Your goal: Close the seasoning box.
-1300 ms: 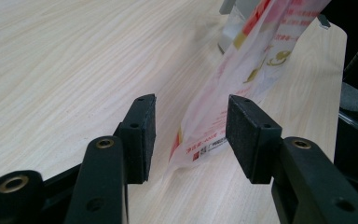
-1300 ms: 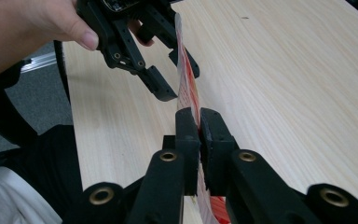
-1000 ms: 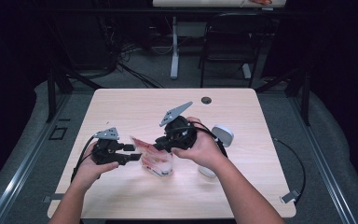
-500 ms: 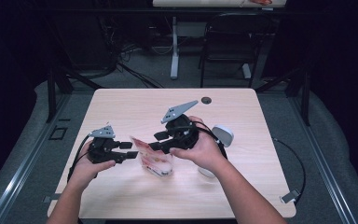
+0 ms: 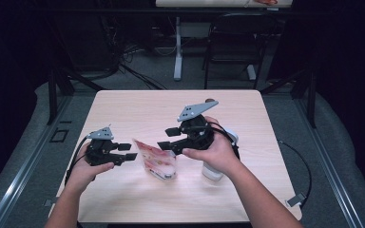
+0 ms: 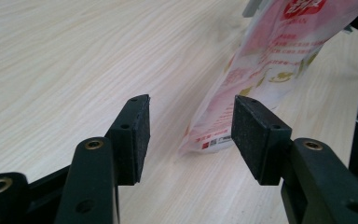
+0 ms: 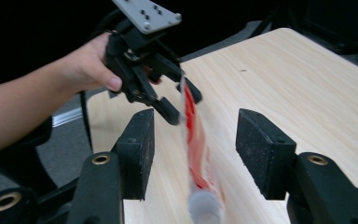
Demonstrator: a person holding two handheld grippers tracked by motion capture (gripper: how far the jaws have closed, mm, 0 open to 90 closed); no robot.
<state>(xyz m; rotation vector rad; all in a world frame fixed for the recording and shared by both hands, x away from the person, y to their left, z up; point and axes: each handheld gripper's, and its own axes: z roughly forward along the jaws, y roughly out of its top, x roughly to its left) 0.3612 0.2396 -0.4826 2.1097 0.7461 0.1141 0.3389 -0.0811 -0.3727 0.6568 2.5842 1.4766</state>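
Observation:
A pink and white printed pouch (image 5: 156,160) stands on edge on the wooden table (image 5: 138,109), between my two grippers. My left gripper (image 5: 129,151) points at its left end with jaws apart; in the left gripper view (image 6: 189,128) the pouch's lower corner (image 6: 270,60) lies just ahead of the pads, untouched. My right gripper (image 5: 167,138) hovers at the pouch's right, and its jaws have just been opening. From the right gripper view (image 7: 193,140) the pouch (image 7: 196,144) is edge-on and blurred between the wide pads, its white cap (image 7: 204,207) lowest, with the left gripper (image 7: 184,106) beyond.
A white object (image 5: 212,170) lies on the table under my right hand. A small dark round thing (image 5: 211,100) sits near the far edge. Bare tabletop stretches across the far half and the near edge. Chairs and table legs stand beyond.
The right gripper's jaws have spread wide off the pouch, and that hand has lifted slightly up and right. The left hand has stayed put.

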